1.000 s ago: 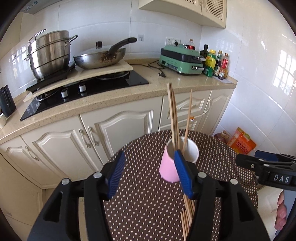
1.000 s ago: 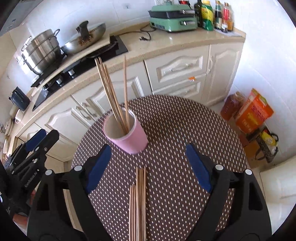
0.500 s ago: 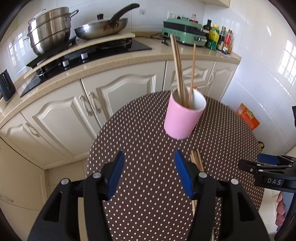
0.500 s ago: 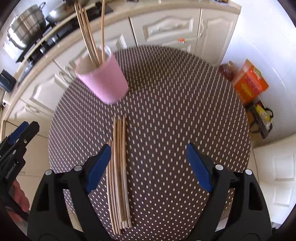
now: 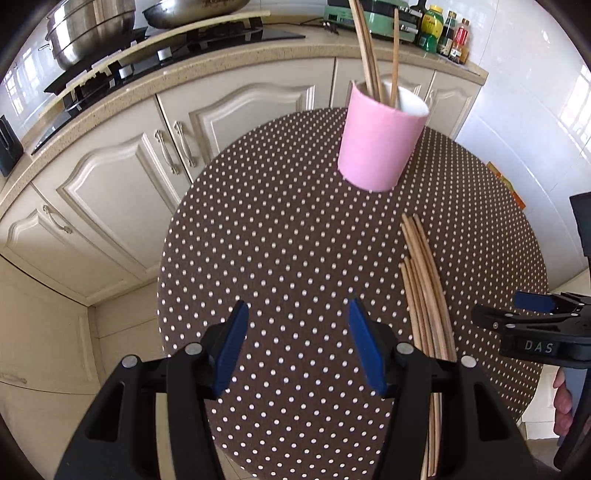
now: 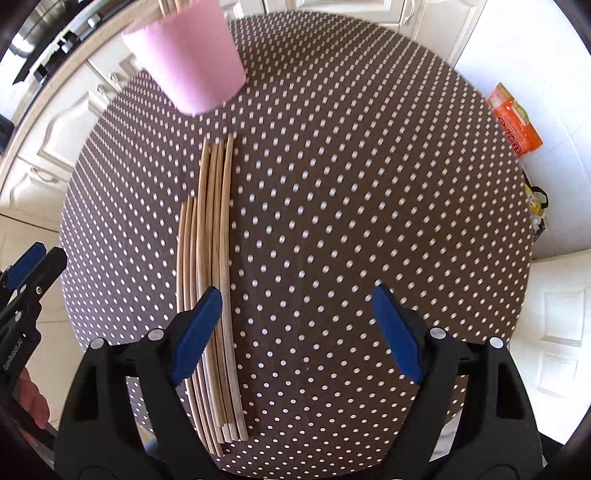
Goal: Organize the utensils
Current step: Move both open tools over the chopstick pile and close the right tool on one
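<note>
A pink cup [image 5: 380, 140] [image 6: 192, 62] stands at the far side of a round brown table with white dots [image 5: 280, 229] [image 6: 351, 177], with three wooden chopsticks [image 5: 373, 55] upright in it. Several more wooden chopsticks [image 5: 424, 280] [image 6: 210, 229] lie side by side on the cloth. My left gripper [image 5: 297, 321] hangs open over bare cloth, left of the loose chopsticks. My right gripper [image 6: 295, 299] points down, open and empty; its left finger [image 6: 197, 325] is over the near part of the bundle. Each gripper shows at the edge of the other's view.
Cream kitchen cabinets [image 5: 122, 173] and a counter with a black hob [image 5: 207, 37], pots, a green appliance and bottles [image 5: 439, 29] run behind the table. An orange packet [image 6: 515, 122] lies on the floor to the right. A hand [image 6: 31, 395] holds the left gripper.
Both grippers have sunk toward the table and tipped downward. The cup and loose chopsticks now look nearer and larger. Jaw openings look unchanged.
</note>
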`<move>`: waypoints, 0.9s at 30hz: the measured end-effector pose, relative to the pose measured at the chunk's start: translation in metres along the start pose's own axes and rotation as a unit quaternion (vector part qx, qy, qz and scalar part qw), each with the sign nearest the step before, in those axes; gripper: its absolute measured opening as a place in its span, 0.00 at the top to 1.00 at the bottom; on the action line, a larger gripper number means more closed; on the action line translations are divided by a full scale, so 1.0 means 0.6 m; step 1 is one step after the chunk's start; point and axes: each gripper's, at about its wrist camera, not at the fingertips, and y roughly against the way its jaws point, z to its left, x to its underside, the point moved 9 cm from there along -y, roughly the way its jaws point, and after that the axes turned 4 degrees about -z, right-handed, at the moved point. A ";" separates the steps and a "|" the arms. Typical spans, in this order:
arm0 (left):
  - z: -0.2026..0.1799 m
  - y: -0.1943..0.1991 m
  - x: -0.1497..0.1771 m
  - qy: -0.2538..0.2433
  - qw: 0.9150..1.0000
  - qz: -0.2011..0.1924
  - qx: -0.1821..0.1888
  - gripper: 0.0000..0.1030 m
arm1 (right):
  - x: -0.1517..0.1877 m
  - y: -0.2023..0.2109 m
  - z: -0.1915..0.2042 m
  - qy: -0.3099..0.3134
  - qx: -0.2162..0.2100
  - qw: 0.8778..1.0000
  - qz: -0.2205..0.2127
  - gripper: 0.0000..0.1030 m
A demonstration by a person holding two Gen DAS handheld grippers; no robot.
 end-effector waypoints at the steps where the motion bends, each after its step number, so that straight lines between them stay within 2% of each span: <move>1: 0.000 -0.004 0.007 -0.002 1.000 0.006 0.000 0.46 | 0.004 -0.004 0.004 0.003 -0.001 1.000 0.004 0.20; 9: -0.013 -0.020 0.045 -0.004 0.999 0.039 0.008 0.46 | 0.015 -0.033 0.028 0.019 0.030 0.999 0.009 0.20; 12: -0.017 -0.024 0.058 -0.005 0.999 0.047 0.010 0.46 | 0.012 -0.049 0.033 0.015 0.029 0.999 0.016 0.20; 13: -0.014 -0.024 0.064 0.001 0.998 0.065 0.000 0.46 | 0.010 -0.052 0.033 0.013 0.027 0.999 0.015 0.20; 21: -0.015 -0.031 0.072 0.017 0.997 0.078 0.008 0.46 | -0.032 -0.070 0.045 0.036 0.051 0.998 0.002 0.21; 22: -0.015 -0.032 0.072 0.022 0.996 0.080 0.011 0.46 | -0.038 -0.071 0.048 0.039 0.053 0.998 0.001 0.22; 24: -0.012 -0.036 0.071 0.032 0.996 0.083 0.015 0.46 | -0.050 -0.073 0.058 0.042 0.041 0.998 0.000 0.34; 27: -0.014 -0.038 0.072 0.039 0.996 0.084 0.018 0.46 | -0.064 -0.075 0.070 0.044 0.026 0.999 0.000 0.45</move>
